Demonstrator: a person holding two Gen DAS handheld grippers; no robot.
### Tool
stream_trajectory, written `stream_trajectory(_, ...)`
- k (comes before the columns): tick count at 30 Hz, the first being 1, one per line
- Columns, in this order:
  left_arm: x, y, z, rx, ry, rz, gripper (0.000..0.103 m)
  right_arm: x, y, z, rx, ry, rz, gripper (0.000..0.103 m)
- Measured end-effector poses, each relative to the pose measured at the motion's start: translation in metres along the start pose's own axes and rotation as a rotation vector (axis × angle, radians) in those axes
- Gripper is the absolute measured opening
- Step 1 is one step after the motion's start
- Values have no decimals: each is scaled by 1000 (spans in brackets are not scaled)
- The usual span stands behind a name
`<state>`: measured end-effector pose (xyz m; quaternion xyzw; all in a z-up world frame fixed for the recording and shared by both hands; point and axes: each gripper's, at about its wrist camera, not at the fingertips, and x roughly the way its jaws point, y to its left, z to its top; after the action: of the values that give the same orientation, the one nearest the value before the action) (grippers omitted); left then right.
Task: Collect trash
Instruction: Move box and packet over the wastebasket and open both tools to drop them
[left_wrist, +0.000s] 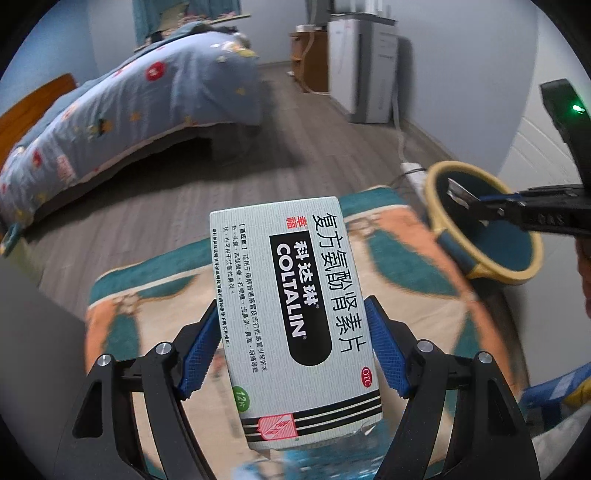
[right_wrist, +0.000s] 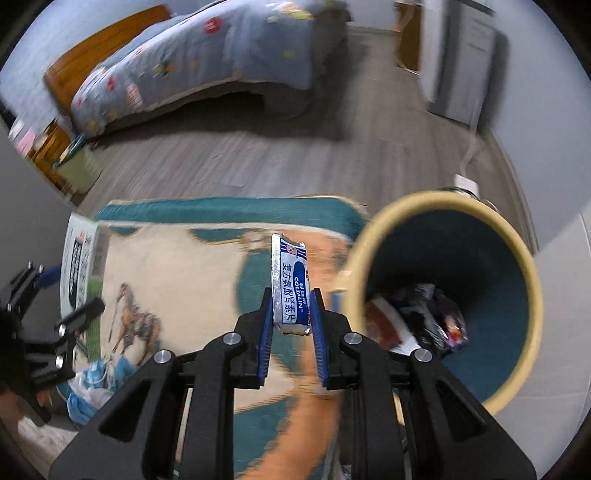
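the medicine box (left_wrist: 291, 321) is sitting upright between the blue pads of the left gripper (left_wrist: 295, 350), pinched across its width and held in the air above the rug (left_wrist: 155, 306), near the rug's middle. the foil blister sachet (right_wrist: 290, 288) is standing on edge in the right gripper (right_wrist: 291, 314), whose narrow jaws are pressing on its lower half, above the rug's right edge and just beside the bin (right_wrist: 517, 258). the bin is lying tilted with its mouth toward the camera, wrappers already inside; its rim is overlapping the rug's far right corner. judgement: the step in hand is carrying both pieces to the bin. doing it well means bringing the sachet fully past the yellow rim before letting go, since thin foil is likely fluttering sideways. the box needs the same clearance, entering end-first. crumpled masks (right_wrist: 92, 384) are lying at the rug's near left corner, not yet collected.
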<state>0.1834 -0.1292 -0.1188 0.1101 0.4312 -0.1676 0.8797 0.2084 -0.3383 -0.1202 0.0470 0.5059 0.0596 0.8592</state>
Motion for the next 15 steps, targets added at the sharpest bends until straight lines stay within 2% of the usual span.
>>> stream_trajectory(9, 8, -83, 25, 98, -24, -115, 76, -12, -91, -6, 204, -25, -76, 19)
stream_trajectory(15, 26, -127, 41, 125, -12, -180, 76, -7, -124, -21, 302, -14, -102, 19)
